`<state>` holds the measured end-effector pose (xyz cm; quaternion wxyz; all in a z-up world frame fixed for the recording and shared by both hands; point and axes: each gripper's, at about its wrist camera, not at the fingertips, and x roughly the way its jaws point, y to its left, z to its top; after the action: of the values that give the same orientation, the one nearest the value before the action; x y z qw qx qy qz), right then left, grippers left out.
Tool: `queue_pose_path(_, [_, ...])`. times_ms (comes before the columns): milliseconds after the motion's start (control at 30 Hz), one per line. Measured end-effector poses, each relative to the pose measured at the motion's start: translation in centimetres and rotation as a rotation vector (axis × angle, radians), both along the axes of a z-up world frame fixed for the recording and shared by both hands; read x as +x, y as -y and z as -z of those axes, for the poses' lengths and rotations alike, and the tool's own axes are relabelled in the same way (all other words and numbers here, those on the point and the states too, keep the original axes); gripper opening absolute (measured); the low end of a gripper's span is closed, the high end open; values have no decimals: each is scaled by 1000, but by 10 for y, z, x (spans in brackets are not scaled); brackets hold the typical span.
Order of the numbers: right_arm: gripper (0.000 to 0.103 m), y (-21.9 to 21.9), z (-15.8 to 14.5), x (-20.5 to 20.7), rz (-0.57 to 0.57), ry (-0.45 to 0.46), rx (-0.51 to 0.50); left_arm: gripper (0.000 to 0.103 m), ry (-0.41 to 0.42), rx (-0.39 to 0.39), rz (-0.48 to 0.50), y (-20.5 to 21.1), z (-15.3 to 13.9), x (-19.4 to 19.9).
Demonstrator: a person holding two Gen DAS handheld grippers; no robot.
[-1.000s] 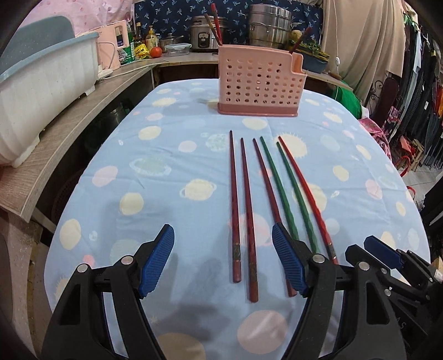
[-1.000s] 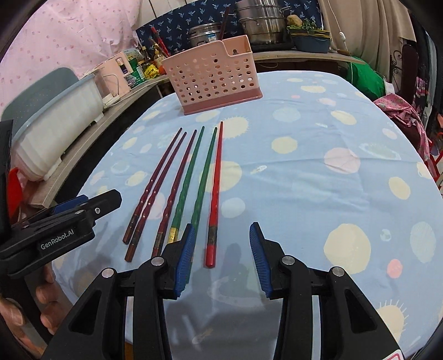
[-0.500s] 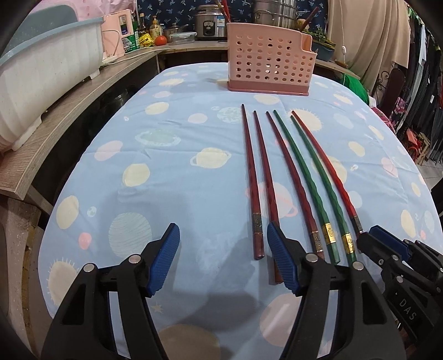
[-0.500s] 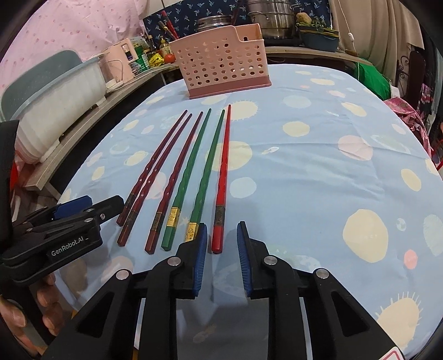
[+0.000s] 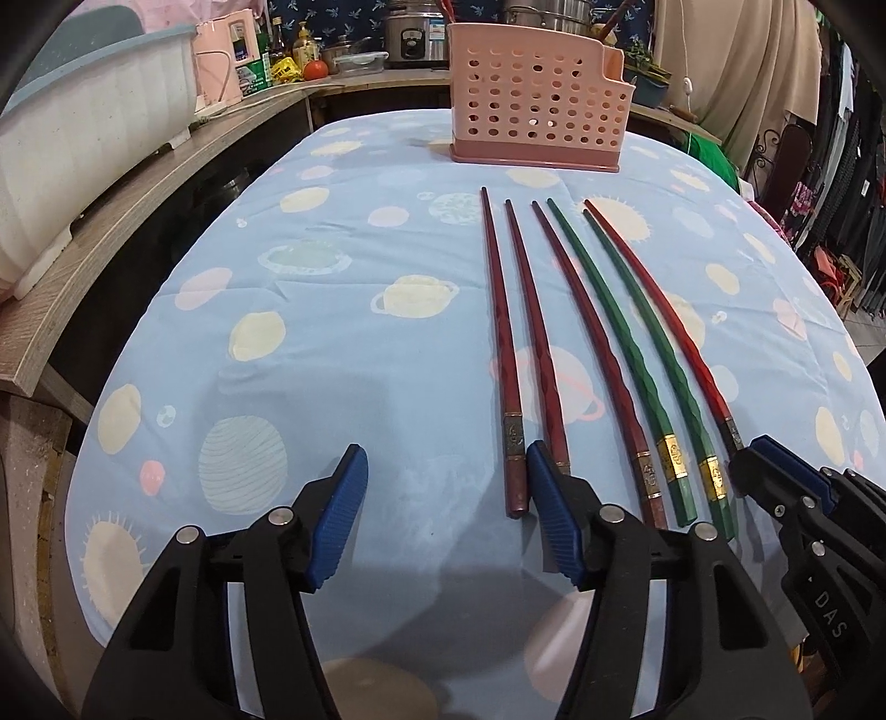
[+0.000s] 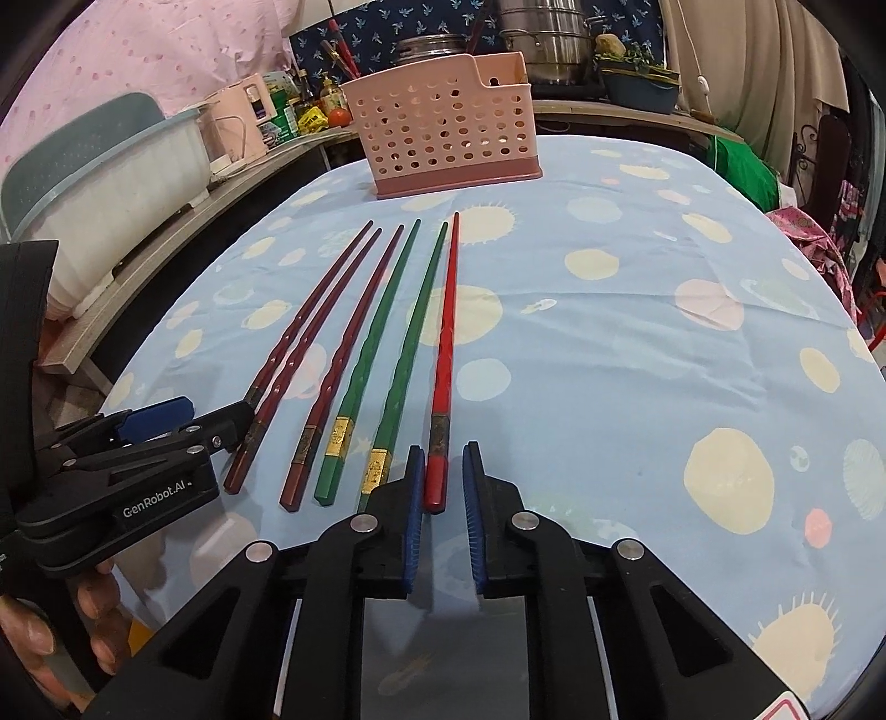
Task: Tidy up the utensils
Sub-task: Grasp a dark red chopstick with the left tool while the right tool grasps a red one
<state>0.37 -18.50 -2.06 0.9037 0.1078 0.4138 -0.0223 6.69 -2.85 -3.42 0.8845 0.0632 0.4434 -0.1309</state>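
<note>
Several chopsticks lie side by side on the blue planet-print tablecloth: dark red ones (image 5: 501,332) on the left, two green ones (image 6: 387,327) in the middle, a bright red one (image 6: 446,343) on the right. A pink perforated utensil holder (image 5: 534,105) stands at the far end, also in the right wrist view (image 6: 448,144). My left gripper (image 5: 446,487) is open wide, its right pad beside the butt ends of the leftmost dark red pair. My right gripper (image 6: 443,487) is narrowed around the butt end of the bright red chopstick, its pads still a little apart from it.
A wooden shelf (image 5: 111,232) with a white tub (image 5: 83,133) runs along the left. Bottles, a tomato and pots stand on the counter behind the holder (image 5: 343,44). Clothes hang at the right (image 5: 853,166). The table's near edge is just below both grippers.
Both grippers have moved down and forward to the chopsticks' near ends. The right gripper's jaws have narrowed from wide open to a small gap around the bright red chopstick.
</note>
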Motion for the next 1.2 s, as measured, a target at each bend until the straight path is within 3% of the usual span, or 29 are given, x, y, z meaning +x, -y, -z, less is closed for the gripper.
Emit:
queue_pose_path(167, [11,-1,1,0,-1,5,-16,36,5,-2,18,3,-1,-1])
queue_pose_path(333, [8,-1,1,-1,1,6,-22,11,-5,-4,31,5,-2,0])
queue_pose_path(667, [7,7,-7,-2,21,11,31,7,-41,-3,7,4,-11,2])
queue_pose_path(933, [7,18,-42,-6,53,96,40,7,-42,-1,-5,5,-37,4])
queue_pose_path(1200, [7,33,-86,-1,72,193,41,7,21,-31,-2,5,-79,8])
